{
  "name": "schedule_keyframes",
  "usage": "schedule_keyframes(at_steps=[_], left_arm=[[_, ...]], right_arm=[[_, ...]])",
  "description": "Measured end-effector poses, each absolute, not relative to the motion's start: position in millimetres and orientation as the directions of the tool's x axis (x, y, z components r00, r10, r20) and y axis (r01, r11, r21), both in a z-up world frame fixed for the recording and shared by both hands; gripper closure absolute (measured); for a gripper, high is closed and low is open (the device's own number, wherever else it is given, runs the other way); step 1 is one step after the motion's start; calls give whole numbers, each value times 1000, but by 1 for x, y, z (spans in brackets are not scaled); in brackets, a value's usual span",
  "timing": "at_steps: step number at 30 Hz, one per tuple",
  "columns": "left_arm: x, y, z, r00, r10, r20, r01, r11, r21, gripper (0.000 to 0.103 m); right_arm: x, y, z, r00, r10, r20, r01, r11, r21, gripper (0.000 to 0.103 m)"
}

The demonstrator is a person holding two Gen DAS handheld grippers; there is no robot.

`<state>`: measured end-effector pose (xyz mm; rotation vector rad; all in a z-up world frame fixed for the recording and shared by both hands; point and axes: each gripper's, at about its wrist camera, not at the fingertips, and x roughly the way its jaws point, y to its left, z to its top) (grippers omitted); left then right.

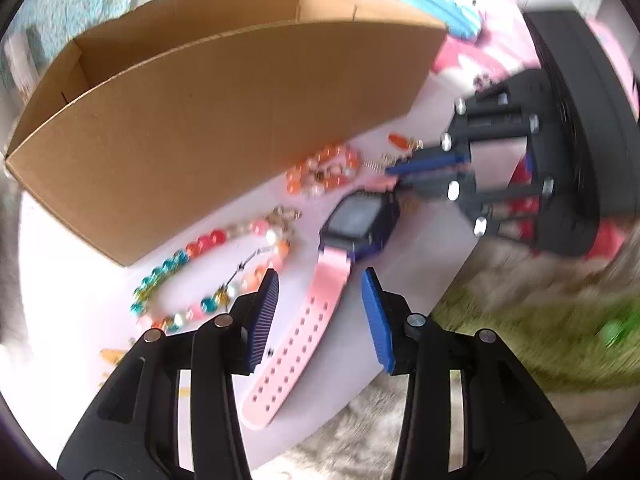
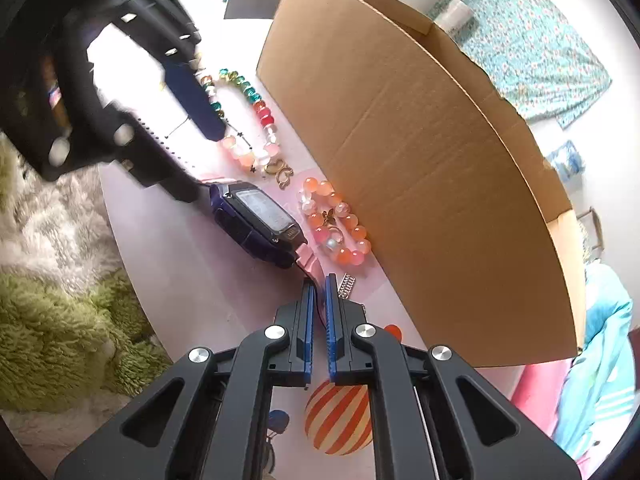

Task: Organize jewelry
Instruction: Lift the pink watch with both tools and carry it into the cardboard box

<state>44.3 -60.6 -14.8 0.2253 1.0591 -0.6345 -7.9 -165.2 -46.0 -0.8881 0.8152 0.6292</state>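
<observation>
While the brown cardboard box (image 1: 224, 112) stands empty-looking beside it, the purple watch with pink strap (image 1: 320, 280) lies flat on the table. Left gripper (image 1: 320, 312) is half open, straddling the long strap; right gripper (image 2: 319, 308) is pinched nearly shut on the short strap end. Risk: a thin end grip, so the watch may slip or snag the orange bead bracelet (image 2: 336, 224) nearby.

Pink-strapped watch (image 1: 320, 280), orange bead bracelet (image 2: 340, 224), brown cardboard box (image 1: 224, 120), orange-striped ball (image 2: 338, 420).

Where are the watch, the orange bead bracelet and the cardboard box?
watch (image 1: 356, 222): left wrist view, on its dark screen.
orange bead bracelet (image 2: 352, 220): right wrist view, on an orange bead along its outer side.
cardboard box (image 1: 224, 128): left wrist view, on the plain near wall.
</observation>
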Motion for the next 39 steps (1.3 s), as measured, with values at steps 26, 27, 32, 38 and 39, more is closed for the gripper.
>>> schedule_keyframes(at_steps=[26,27,32,38,39], left_arm=[[51,-43,121,720,-259,-644,439,889,134,101],[70,-38,126,698,-281,-659,446,890,93,101],[148,-30,111,566,-285,-773,457,889,7,101],[231,-35,56,342,-246,-907,451,890,-71,101],[239,-36,48,317,-241,-917,451,889,-77,101]], right_arm=[[59,-176,99,740,255,-623,-586,699,-410,100],[71,-173,99,716,266,-646,-597,712,-369,100],[167,-170,85,481,287,-828,-667,733,-134,100],[247,-157,28,187,214,-959,-693,720,25,100],[254,-156,19,165,205,-965,-688,725,36,100]])
